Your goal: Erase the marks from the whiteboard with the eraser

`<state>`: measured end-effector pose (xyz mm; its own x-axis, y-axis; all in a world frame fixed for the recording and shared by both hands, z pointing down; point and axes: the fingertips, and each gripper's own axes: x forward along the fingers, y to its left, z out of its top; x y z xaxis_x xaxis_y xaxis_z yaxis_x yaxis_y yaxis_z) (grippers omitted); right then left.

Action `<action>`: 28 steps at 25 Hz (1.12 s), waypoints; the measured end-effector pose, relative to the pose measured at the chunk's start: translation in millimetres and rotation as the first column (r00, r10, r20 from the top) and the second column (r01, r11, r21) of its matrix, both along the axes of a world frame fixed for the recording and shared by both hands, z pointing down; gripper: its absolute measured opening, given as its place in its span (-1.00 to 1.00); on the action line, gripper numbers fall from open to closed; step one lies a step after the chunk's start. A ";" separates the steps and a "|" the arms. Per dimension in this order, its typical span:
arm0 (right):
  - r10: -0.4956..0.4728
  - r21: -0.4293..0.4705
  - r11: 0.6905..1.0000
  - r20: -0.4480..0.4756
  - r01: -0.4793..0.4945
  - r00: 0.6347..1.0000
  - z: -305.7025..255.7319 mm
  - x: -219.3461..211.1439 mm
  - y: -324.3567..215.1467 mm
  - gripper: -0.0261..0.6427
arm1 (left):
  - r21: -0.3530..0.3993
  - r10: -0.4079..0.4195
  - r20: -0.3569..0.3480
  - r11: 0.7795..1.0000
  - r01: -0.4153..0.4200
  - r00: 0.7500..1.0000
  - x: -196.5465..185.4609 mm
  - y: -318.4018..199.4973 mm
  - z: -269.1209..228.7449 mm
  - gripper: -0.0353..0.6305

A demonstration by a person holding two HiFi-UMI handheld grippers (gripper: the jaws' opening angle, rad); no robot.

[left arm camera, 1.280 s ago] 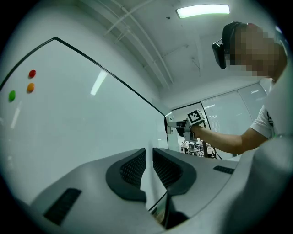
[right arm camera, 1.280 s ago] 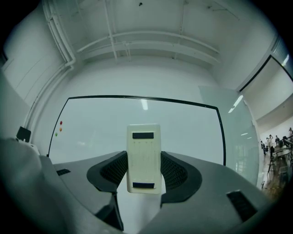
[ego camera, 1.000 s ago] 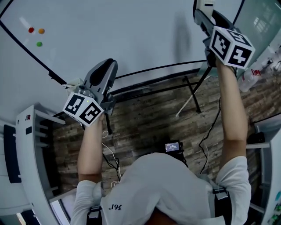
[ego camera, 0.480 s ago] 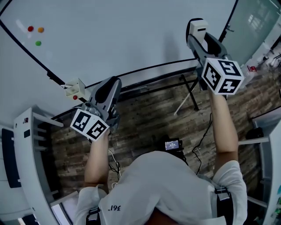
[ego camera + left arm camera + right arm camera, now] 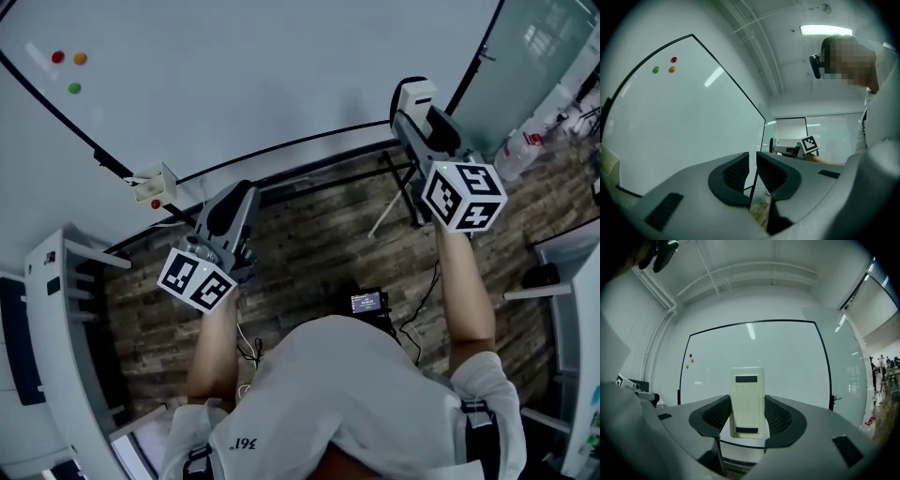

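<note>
Two claws were raised in front of the whiteboard (image 5: 281, 75), one in each of the person's hands. The right claw (image 5: 747, 414) was clamped on the eraser (image 5: 747, 401), a cream-white block with a dark strip near its top and another near its bottom. The eraser stood upright between the jaws, whose ribbed pads pressed against its two long sides. In the right gripper view the whiteboard's whole black frame showed beyond the eraser, so the eraser was off the board, facing its middle. In the head view the eraser lay over the whiteboard's lower edge, toward its right-hand corner.

The left claw (image 5: 752, 171) held nothing. Its jaws were drawn almost together, leaving only a thin slit. Through the slit showed the whiteboard's black edge and a strip of wooden floor (image 5: 319, 253). In the head view this claw hung below the whiteboard's lower edge, left of the board's middle and well apart from the right claw.

Three round magnets clung close to the whiteboard's left edge: a red magnet (image 5: 58, 57), an orange magnet (image 5: 80, 58) just beside it, and a green magnet (image 5: 74, 88) below the pair. A small white box (image 5: 155, 178) with a red button sat at the whiteboard's lower left edge. A frosted glass panel (image 5: 534, 47) stood just right of the whiteboard.
</note>
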<state>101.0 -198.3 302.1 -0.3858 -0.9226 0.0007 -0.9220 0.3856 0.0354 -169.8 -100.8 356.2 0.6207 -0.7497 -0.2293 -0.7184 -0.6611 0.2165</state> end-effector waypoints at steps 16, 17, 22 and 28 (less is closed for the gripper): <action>-0.079 -0.128 0.988 0.065 0.087 0.995 72.5 -38.0 45.8 -0.19 | -0.075 0.022 -0.018 0.997 -0.023 1.000 4.9 16.4 37.3 -0.73; -0.081 -0.135 0.987 0.067 0.089 0.994 76.3 -38.7 47.5 -0.19 | -0.080 0.026 -0.019 0.996 -0.027 0.999 6.5 17.1 39.4 -0.73; -0.081 -0.170 0.981 0.080 0.094 0.994 95.1 -35.1 58.6 -0.19 | -0.109 0.034 -0.025 0.993 -0.037 0.999 14.6 25.7 51.6 -0.73; -0.089 -0.210 0.972 0.087 0.106 0.992 114.1 -31.3 73.4 -0.19 | -0.155 0.029 -0.040 0.987 -0.034 0.999 17.3 38.6 68.4 -0.73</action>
<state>69.7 -124.9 416.2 -0.4804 -0.8622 0.1608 -0.8764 0.4647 -0.1267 -152.5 -62.2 424.6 0.6379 -0.7583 -0.1346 -0.6873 -0.6394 0.3448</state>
